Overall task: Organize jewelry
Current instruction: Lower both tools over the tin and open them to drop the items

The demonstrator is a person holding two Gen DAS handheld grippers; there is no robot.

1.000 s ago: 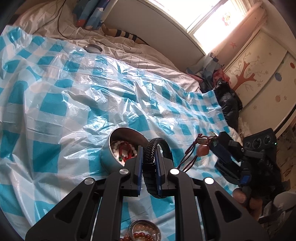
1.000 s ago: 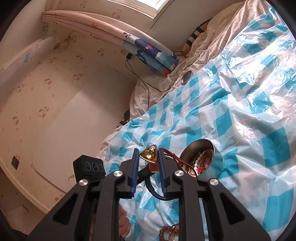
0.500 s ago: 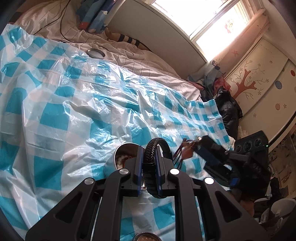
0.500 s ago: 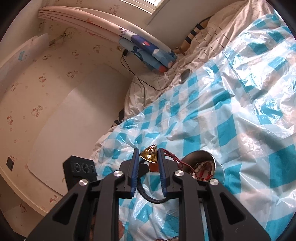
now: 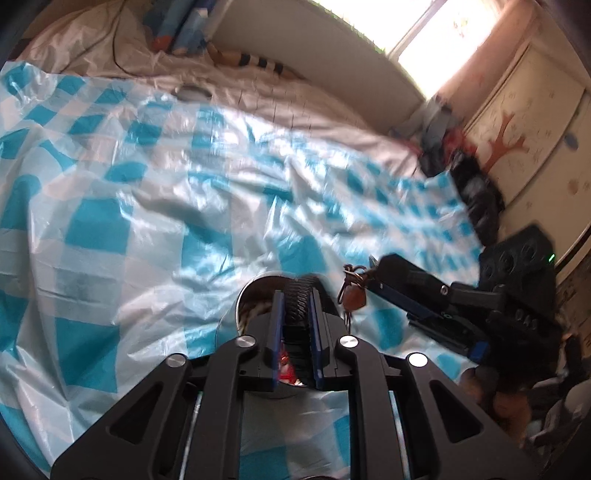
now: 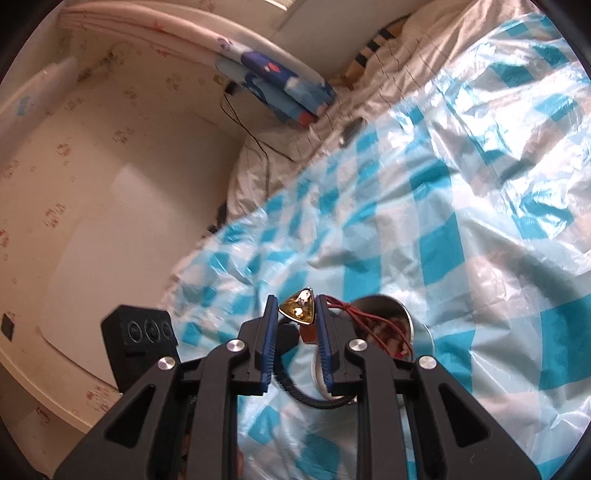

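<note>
Left claw (image 5: 295, 325): jaws just eased apart, black braided cord bracelet (image 5: 298, 301) still between the blue pads, above the round steel tin (image 5: 255, 295) of beads.
Right claw (image 6: 295, 325): narrow, pinching a gold triangular pendant (image 6: 299, 312) on red cord (image 6: 354, 314), beside the tin.
Bed: blue-and-white checked plastic sheet (image 5: 110, 229).

Bright window (image 5: 439, 33) beyond fingers, tree-painted wardrobe (image 5: 524, 129) right, bed (image 5: 325, 99) under blue-checked plastic sheet (image 5: 110, 206), patterned wallpaper (image 6: 74, 140).
</note>
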